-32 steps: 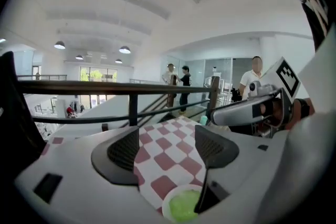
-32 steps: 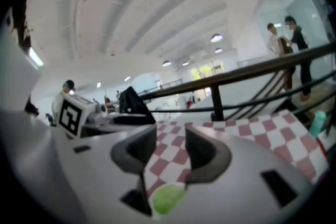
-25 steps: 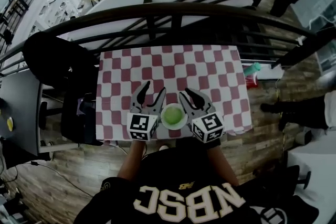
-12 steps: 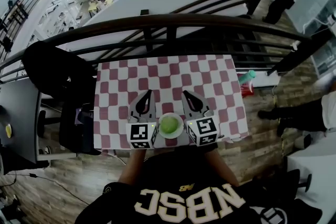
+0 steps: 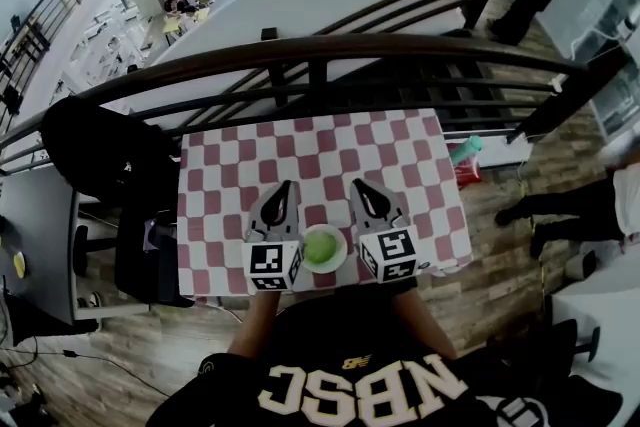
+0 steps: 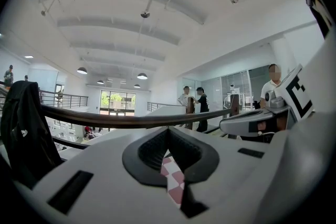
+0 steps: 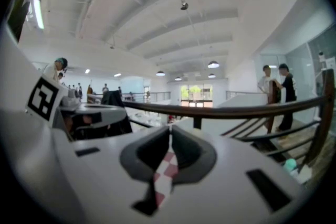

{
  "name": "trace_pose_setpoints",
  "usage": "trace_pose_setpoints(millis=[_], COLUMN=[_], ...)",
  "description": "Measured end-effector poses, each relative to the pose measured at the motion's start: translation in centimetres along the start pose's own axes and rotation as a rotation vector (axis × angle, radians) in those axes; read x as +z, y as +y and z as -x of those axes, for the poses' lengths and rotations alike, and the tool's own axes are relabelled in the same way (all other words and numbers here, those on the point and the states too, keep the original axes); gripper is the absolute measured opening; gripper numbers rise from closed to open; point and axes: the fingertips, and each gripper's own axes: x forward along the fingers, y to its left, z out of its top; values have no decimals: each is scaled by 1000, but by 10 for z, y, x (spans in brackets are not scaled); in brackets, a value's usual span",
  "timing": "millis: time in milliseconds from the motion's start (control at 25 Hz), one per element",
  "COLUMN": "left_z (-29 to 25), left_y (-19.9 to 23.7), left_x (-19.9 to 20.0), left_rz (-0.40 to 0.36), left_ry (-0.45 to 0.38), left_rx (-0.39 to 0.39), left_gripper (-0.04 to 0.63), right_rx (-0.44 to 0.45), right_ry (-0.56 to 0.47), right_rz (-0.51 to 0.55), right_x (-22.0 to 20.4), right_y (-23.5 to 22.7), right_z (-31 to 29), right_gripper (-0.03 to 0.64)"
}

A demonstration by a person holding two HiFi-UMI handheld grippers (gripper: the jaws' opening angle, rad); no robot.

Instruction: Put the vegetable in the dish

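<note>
A white dish (image 5: 322, 249) holding a green vegetable (image 5: 321, 246) sits near the front edge of the red-and-white checked table (image 5: 310, 150). My left gripper (image 5: 285, 188) lies just left of the dish and my right gripper (image 5: 362, 186) just right of it, both pointing away from me over the cloth. Both are shut with nothing between their jaws. In the left gripper view the left gripper (image 6: 169, 131) shows only a sliver of checked cloth through its closed jaws. The right gripper (image 7: 170, 131) looks the same in its own view.
A black curved railing (image 5: 330, 50) runs just past the table's far edge. A dark chair with a jacket (image 5: 100, 155) stands left of the table. A teal bottle (image 5: 465, 151) is off the table's right side. People stand far off at the upper right.
Both grippers' jaws stood apart one second ago and are closed now, with nothing in them. They stay on either side of the dish; the vegetable lies in it throughout.
</note>
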Motion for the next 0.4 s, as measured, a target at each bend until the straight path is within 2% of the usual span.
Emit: trace_pose_setpoints(millis=[400], left_z=[-5], left_y=[8], left_x=[-12], left_rz=[4], left_ry=[36], left_rx=[32], left_gripper=[20], right_rx=[16], right_ry=[11], right_rz=[-4], right_x=[-6], right_y=[-5], right_z=[-7], right_gripper=[26])
